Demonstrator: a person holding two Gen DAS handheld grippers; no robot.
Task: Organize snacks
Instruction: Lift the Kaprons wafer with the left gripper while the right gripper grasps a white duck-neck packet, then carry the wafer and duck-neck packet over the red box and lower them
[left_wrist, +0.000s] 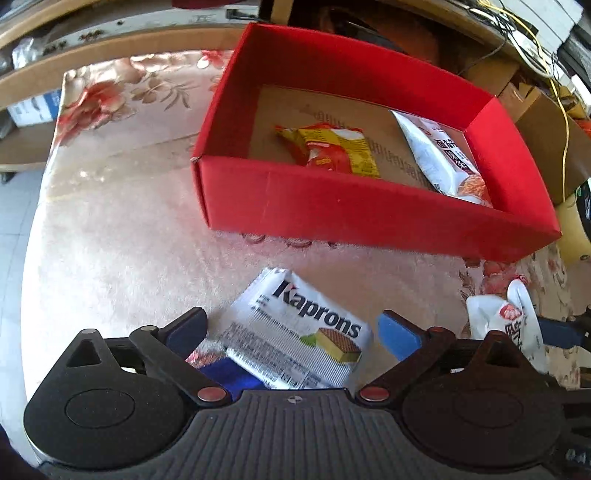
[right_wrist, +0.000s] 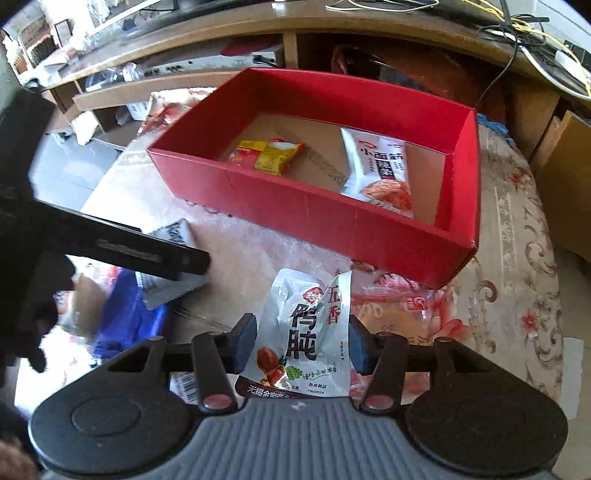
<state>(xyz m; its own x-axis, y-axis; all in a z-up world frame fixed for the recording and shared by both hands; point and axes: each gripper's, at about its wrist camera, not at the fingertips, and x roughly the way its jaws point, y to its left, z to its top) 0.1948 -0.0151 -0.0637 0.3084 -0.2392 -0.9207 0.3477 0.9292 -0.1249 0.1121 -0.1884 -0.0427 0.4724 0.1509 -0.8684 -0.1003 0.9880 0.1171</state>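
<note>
Nearest in the right wrist view, the right tongs (right_wrist: 302, 341) grip a silver pouch (right_wrist: 299, 339) with big black letters, both pads pressed on its sides. Nearest in the left wrist view, the left tongs (left_wrist: 291, 334) stand wide open around a white wafer pack (left_wrist: 295, 332) that lies on the flowered tabletop (left_wrist: 122, 240), and the pads do not touch it. Farther away stands a red box (left_wrist: 369, 218). Inside it a yellow and red snack bag (left_wrist: 332, 149) lies near the middle and a white noodle snack bag (left_wrist: 443, 158) lies at the right end.
</note>
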